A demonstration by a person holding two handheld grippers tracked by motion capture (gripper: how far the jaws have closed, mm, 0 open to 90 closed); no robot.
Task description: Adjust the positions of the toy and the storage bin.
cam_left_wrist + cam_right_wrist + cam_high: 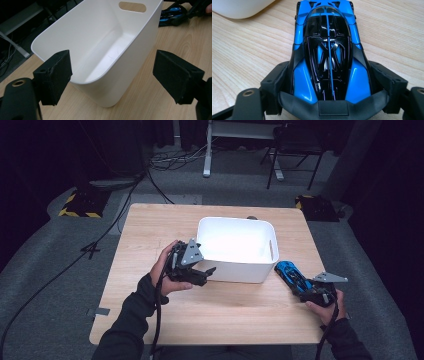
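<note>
Near the worktop's (215, 310) right edge, the right hand-held gripper (331, 82) is squeezing the little blue car's (329, 50) hard, shiny, maybe slippery sides, while the left hand-held gripper (112, 75) is gaping wide, holding nothing, beside the white bin (100, 37).

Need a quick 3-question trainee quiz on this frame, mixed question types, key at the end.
1. True or false: the right hand-held gripper is shut on the blue toy car.
2. Multiple choice: in the left gripper view, the white bin looks (A) full of blocks, (B) empty, (C) covered by a lid.
3. Short answer: on the wooden table in the high view, on which side of the bin does the car lie?

Key
1. True. Its pads press the car's flanks near the tail.
2. B. The left hand-held gripper stands open at the bin's near corner.
3. The right side, close to the bin's near right corner.
</note>
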